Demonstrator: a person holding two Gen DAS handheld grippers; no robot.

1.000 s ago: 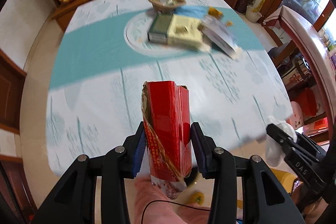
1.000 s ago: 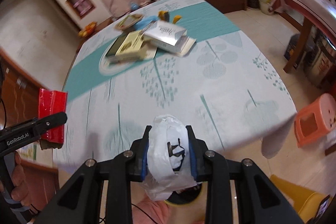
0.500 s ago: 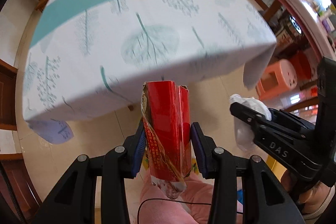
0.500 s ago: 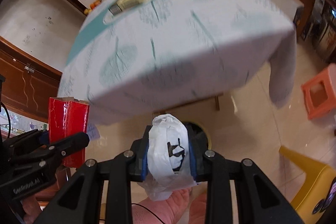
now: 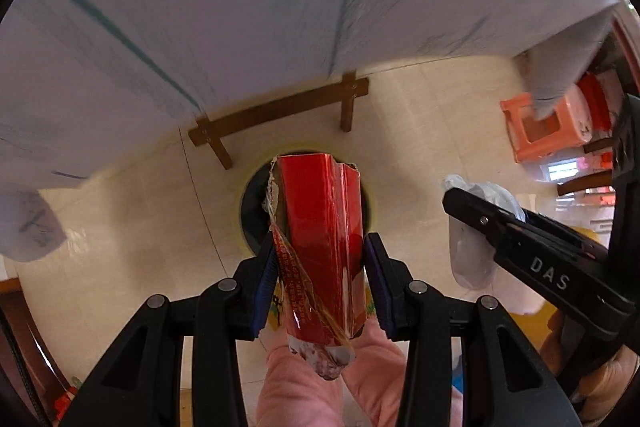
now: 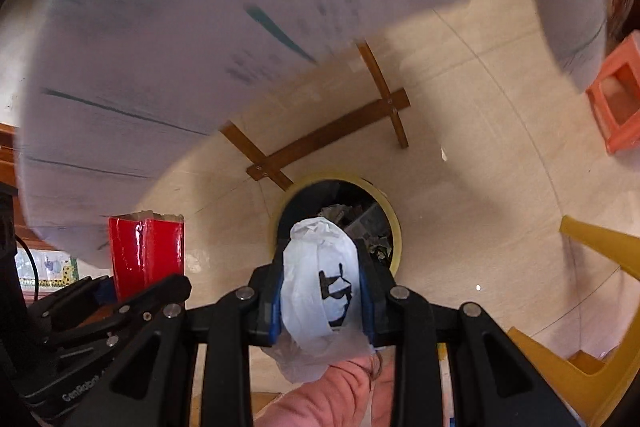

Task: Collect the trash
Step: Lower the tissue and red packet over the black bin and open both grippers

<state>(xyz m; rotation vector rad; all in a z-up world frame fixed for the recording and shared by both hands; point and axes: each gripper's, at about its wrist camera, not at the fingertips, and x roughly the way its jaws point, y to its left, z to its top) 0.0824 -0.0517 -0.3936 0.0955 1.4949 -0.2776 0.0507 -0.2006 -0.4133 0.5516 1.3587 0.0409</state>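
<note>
My left gripper (image 5: 320,267) is shut on a torn red carton (image 5: 322,239), held upright over the dark mouth of a yellow-rimmed bin (image 5: 250,211) on the floor. My right gripper (image 6: 320,291) is shut on a crumpled white plastic bag (image 6: 316,267) with black print, just in front of the same bin (image 6: 394,227), which holds dark trash. In the left wrist view the right gripper (image 5: 476,211) with the bag (image 5: 468,259) hangs to the right of the carton. The right wrist view shows the carton (image 6: 146,253) at the left.
The tablecloth (image 5: 280,7) hangs low over the upper half of both views, with a wooden table brace (image 6: 320,139) just behind the bin. An orange plastic stool (image 5: 552,123) stands at the right, and a yellow stool (image 6: 600,307) sits near my right gripper. Pink sleeves show below both grippers.
Both grippers have dropped from above the table to below its edge, near the floor. The tabletop has left the view and the bin has come in close under the carton and bag.
</note>
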